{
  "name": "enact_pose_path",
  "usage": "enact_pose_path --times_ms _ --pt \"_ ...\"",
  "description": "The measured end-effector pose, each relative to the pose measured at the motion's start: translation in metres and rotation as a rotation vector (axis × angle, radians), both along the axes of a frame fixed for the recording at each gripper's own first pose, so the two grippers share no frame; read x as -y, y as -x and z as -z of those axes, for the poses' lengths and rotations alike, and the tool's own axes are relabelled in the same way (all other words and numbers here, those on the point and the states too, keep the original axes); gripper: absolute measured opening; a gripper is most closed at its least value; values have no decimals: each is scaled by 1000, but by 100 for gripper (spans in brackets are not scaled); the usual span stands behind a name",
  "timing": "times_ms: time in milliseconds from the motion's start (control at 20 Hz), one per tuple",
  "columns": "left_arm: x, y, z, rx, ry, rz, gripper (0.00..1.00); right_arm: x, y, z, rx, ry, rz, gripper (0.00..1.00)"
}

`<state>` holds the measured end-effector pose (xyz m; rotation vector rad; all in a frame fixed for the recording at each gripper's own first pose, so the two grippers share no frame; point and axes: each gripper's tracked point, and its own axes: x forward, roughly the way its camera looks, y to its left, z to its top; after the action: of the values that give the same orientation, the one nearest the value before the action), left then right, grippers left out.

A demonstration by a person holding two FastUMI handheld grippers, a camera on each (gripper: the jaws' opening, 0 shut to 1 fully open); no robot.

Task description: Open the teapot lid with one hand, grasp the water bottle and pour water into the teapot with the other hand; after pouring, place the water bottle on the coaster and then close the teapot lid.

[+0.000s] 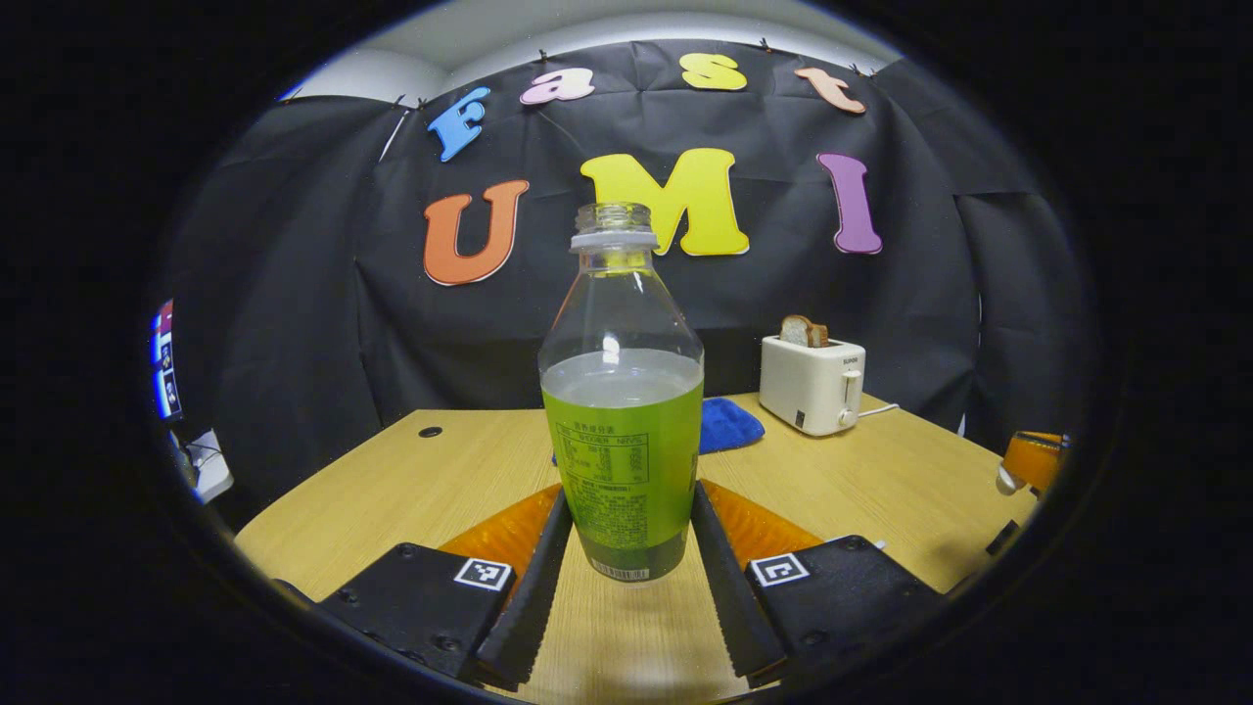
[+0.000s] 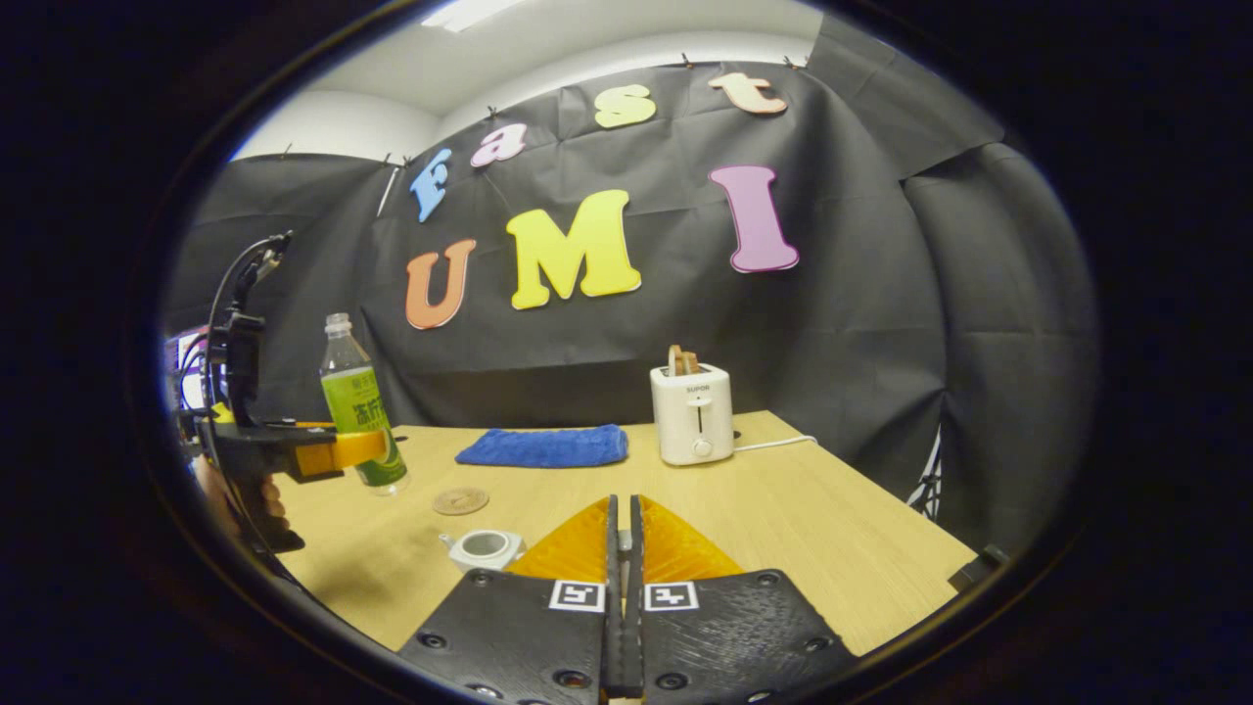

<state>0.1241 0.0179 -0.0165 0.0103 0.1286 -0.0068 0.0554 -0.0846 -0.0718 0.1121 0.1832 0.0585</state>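
Left gripper view: left gripper [image 1: 626, 548] pinches the uncapped bottle [image 1: 623, 411] low; tilting could slip it. Right gripper [image 2: 623, 548], pressed together, hovers by the open teapot [image 2: 484, 547].

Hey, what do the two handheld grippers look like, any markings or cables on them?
Each gripper has black blocky finger mounts carrying square black-and-white tags, with ribbed orange wedges behind the fingers. The left gripper has a black pistol-style handle and a black cable looping above it; the right gripper matches.

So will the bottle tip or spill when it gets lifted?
Maybe. The bottle has no cap, so tilting could spill it. It looks over half full, so probably heavyish and steady. It is tall and narrow with smooth plastic, so it might slip or tip in the left tongs.
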Motion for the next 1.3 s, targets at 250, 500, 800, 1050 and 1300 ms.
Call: enact_pose_path --times_ms 250,500,800,1050,1300 --pt "-10 -44 12 -7 -16 9 74 -6 -8 6 -13 23 0 0" --pt "-9 -78 33 -38 -14 33 74 -9 -17 19 -46 46 4 0" --pt "-9 -101 60 -84 -21 45 74 -12 -26 30 -69 53 7 0" --pt "-12 -112 78 -121 -15 41 74 -10 -29 40 -96 55 12 0" --pt "-10 -118 80 -112 -17 45 76 -8 -29 42 -101 56 17 0"
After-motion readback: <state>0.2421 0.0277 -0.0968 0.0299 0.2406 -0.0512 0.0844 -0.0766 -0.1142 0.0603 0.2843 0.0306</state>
